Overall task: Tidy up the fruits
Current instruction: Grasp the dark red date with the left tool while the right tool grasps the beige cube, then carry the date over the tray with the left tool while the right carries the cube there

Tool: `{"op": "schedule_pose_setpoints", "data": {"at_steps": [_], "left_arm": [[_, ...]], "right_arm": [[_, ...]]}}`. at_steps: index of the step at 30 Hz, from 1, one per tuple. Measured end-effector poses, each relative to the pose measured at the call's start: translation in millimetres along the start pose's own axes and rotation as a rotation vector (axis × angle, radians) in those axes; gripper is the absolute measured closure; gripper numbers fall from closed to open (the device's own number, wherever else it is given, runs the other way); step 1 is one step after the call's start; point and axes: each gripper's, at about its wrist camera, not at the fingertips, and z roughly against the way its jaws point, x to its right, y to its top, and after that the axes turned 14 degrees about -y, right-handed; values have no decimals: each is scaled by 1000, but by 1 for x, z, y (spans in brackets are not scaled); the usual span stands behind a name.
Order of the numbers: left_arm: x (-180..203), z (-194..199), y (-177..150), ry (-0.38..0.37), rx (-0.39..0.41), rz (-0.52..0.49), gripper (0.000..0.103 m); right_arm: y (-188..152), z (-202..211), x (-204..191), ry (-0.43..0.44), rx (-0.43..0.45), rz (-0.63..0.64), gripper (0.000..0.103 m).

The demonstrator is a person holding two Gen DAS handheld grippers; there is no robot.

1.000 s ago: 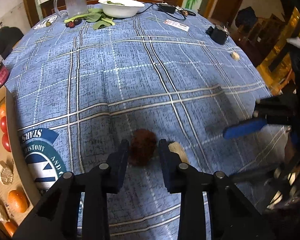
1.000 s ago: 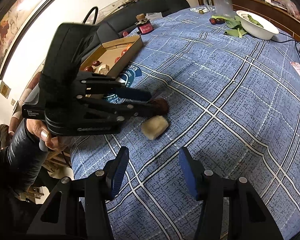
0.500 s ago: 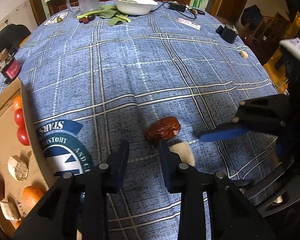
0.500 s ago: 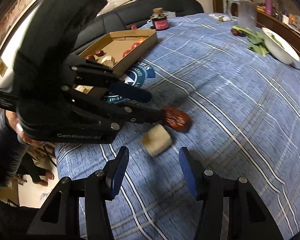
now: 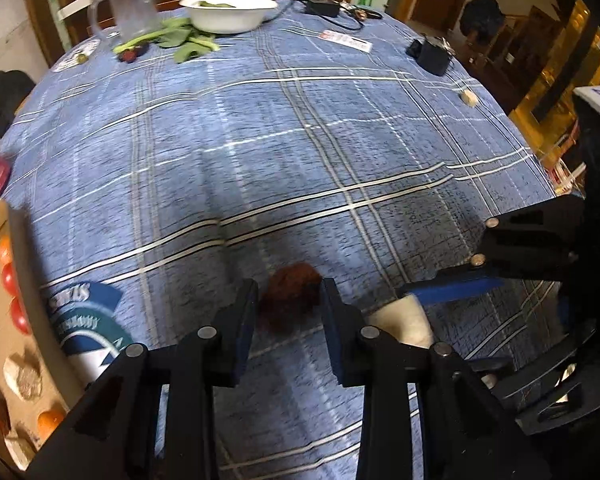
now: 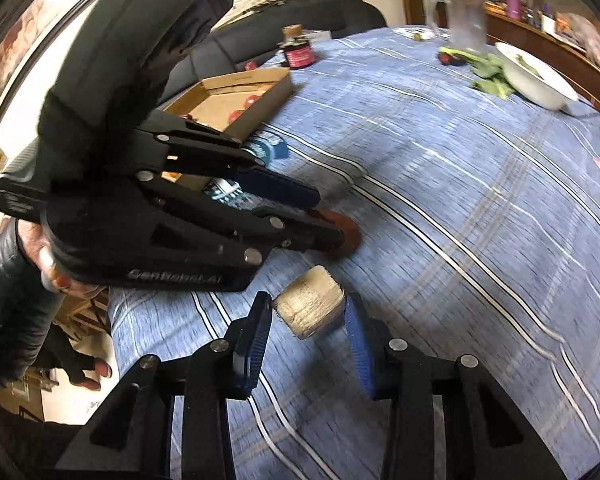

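Note:
A wrinkled red date (image 5: 290, 300) lies on the blue checked cloth between the fingers of my left gripper (image 5: 287, 292). Both pads touch it while the jaws are easing open. The right wrist view shows that same left gripper (image 6: 332, 218) with the date (image 6: 350, 236) at its tips. Just beside the date, a pale fibrous chunk (image 6: 310, 312) sits between the blue pads of my right gripper (image 6: 307, 304). Its jaws are closing and meet both sides of the chunk. The chunk (image 5: 404, 320) lies under a blue right finger (image 5: 452, 286). The cardboard box (image 6: 268, 92) holds tomatoes (image 5: 14, 280) and an orange (image 5: 50, 420).
At the table's far end stand a white bowl (image 5: 230, 16), a glass mug (image 5: 134, 8) and green leaves (image 5: 180, 40). A black adapter (image 5: 430, 56) and a small pale piece (image 5: 469, 98) lie at the right edge. A dark jar (image 6: 298, 52) stands beyond the box.
The right gripper moved forward around the pale chunk and its jaws narrowed onto it. The date, ahead of the left fingertips half a second ago, now sits between them.

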Motion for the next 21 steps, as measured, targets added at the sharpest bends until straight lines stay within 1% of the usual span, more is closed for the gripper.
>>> {"op": "schedule_pose_setpoints", "data": {"at_steps": [5,7,8,10,13,16,21], "left_arm": [[9,-17,1,5,-36,-24,75],[12,-19,1,21,-33,-33,75],[13,-19,1,33,-34,-37,78],[12,-18,2,48,-29,-26,79],[9,-12,-1,83,-7,-5,79],[5,-3,-5,97,20,33,79],[-6,21,-17,166,85,133,79]], "right_arm": [[-14,10,18,-13,-7,-58,65],[-18,13,24,-19,-6,-74,64],[-19,15,27,-21,-3,-83,65],[-20,18,30,-23,1,-94,64],[-19,22,30,-25,12,-96,64],[-16,26,26,-20,23,-89,65],[-9,28,19,-9,41,-72,65]]}}
